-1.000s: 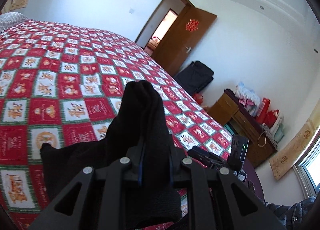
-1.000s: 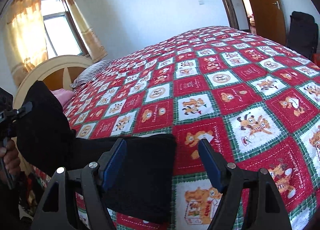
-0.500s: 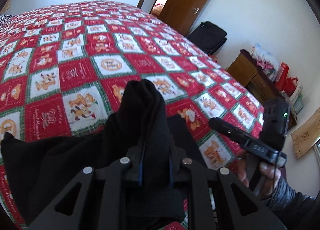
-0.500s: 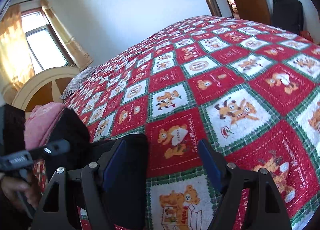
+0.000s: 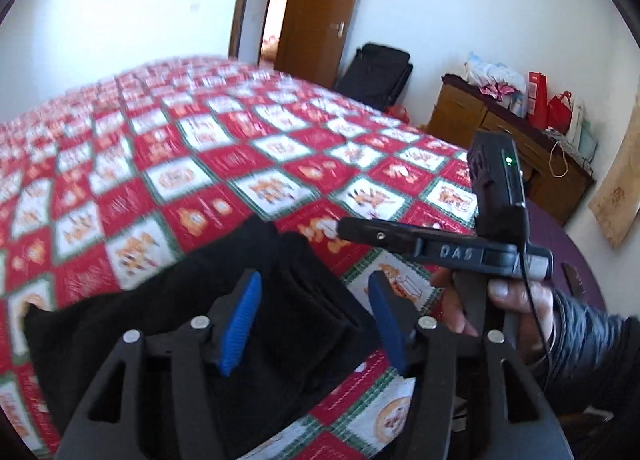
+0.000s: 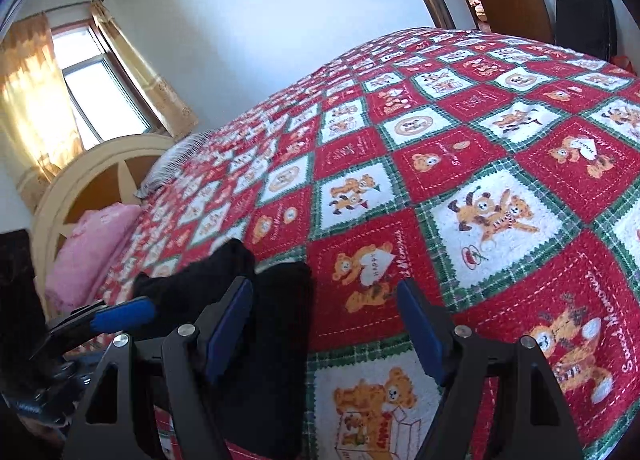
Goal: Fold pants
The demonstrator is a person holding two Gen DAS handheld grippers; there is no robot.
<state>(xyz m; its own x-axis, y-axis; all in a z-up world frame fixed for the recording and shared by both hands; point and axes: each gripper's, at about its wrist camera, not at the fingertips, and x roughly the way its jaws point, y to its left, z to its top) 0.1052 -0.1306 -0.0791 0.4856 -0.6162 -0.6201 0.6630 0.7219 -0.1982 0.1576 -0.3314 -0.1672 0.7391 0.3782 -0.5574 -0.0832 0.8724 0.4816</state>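
The black pants (image 5: 176, 300) lie folded in layers on the near edge of the bed. My left gripper (image 5: 314, 322) hovers just over them with its jaws opening. A raised fold of the cloth sits between the blue pads (image 5: 240, 320), and they do not press on it. In the right wrist view the pants (image 6: 280, 340) reach under the left finger of my right gripper (image 6: 324, 326). That gripper stands open over the pants' edge and the quilt, holding nothing. A person's hand (image 5: 516, 300) carries it close on the right.
The bed wears a red, white and green bear quilt (image 6: 480, 163). A pink pillow (image 6: 88, 252) and a curved headboard (image 6: 80, 175) lie at its far left. A black suitcase (image 5: 376, 75), an open door (image 5: 324, 11) and a wooden dresser (image 5: 500, 139) with bags line the far wall.
My left gripper was shut on a raised bunch of pants; it swung toward the right gripper, lowered the bunch onto the lower layer and opened. The right gripper stayed open, sinking slightly.
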